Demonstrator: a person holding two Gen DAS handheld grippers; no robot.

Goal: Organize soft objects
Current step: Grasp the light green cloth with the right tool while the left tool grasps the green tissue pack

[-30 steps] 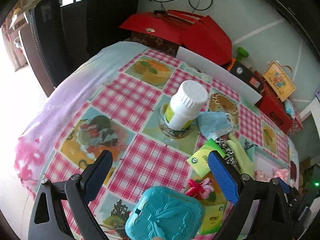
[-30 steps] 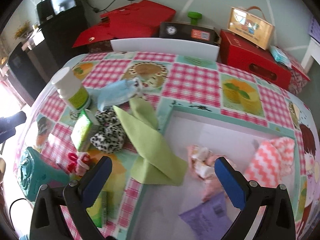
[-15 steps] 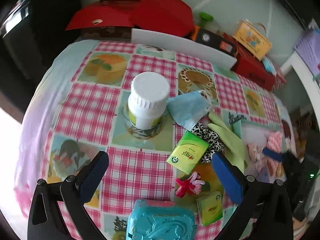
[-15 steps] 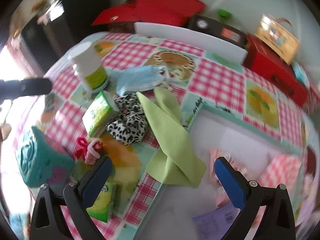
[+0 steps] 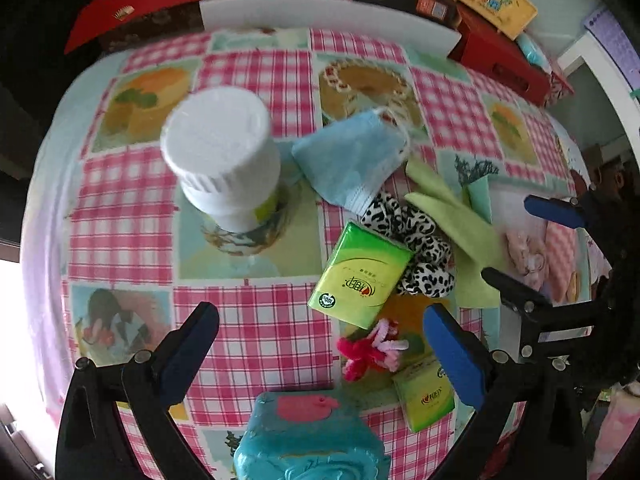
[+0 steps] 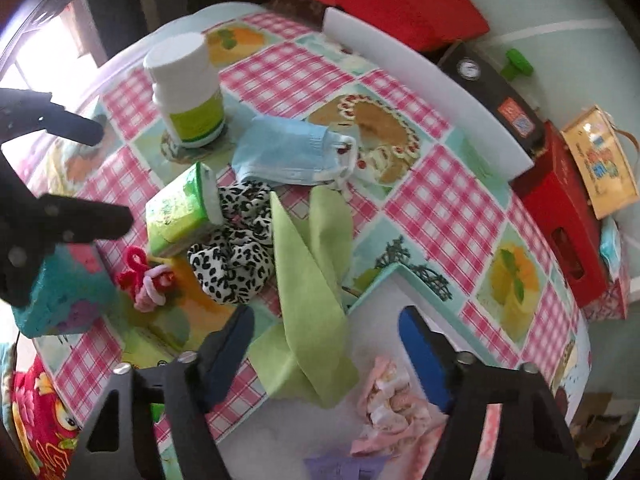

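A blue face mask (image 5: 352, 160) (image 6: 288, 152), a leopard scrunchie (image 5: 416, 244) (image 6: 232, 256), a green cloth (image 5: 460, 232) (image 6: 308, 292) and a pink-red pipe-cleaner flower (image 5: 370, 350) (image 6: 146, 280) lie on the checked tablecloth. The green cloth hangs over the edge of a white tray (image 6: 384, 304) that holds pink soft items (image 6: 384, 400). My left gripper (image 5: 320, 344) is open above the flower's left side. My right gripper (image 6: 326, 348) is open above the green cloth's lower end. My left gripper also shows at the left of the right wrist view (image 6: 72, 176).
A white-capped bottle (image 5: 224, 160) (image 6: 186, 92) stands at the left. Green tissue packs (image 5: 360, 280) (image 5: 424, 396) (image 6: 180, 208) lie near the scrunchie. A teal box (image 5: 308, 436) (image 6: 60, 292) sits at the near edge. Red boxes (image 6: 560, 216) and a white board (image 6: 424, 88) line the far side.
My left gripper has swung right and forward, over the bottle and the soft items. My right gripper has moved left and down toward the green cloth. Both stay open.
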